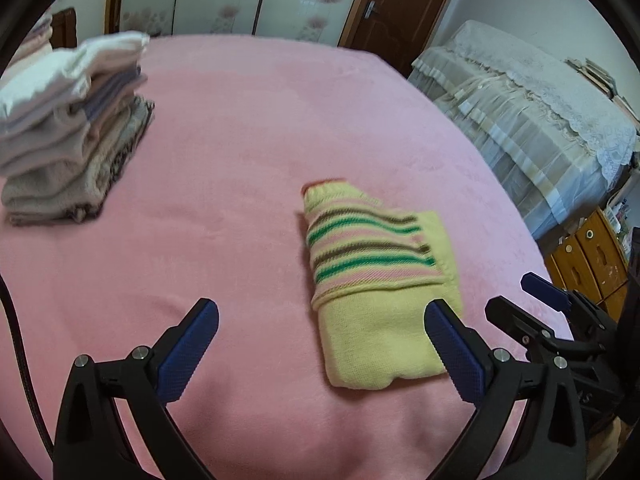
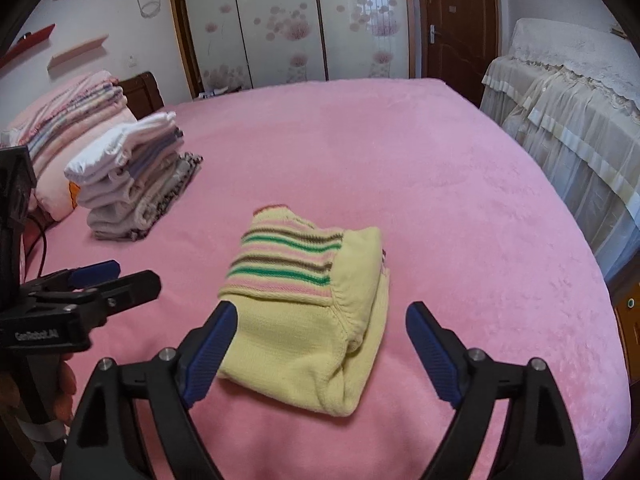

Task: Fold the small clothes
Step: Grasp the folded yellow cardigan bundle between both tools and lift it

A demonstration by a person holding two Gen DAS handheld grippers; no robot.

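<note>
Both claws spread wide, gripping nothing: left claw (image 1: 320,322), right claw (image 2: 320,324). Yellow striped garment (image 2: 308,312) folded on pink bed (image 2: 460,208). Probably done; next, lift squarely, stack neatly.

Pink fleece blanket (image 2: 400,168) covers the bed. Wardrobe with floral sliding doors (image 2: 280,20) on the far wall; dark brown door (image 2: 460,20) to its right. Furniture under a lace-edged cover (image 2: 568,92) at right. Wooden cabinet (image 1: 592,256) in the left wrist view. Wall shelf (image 2: 78,54), upper left.
</note>
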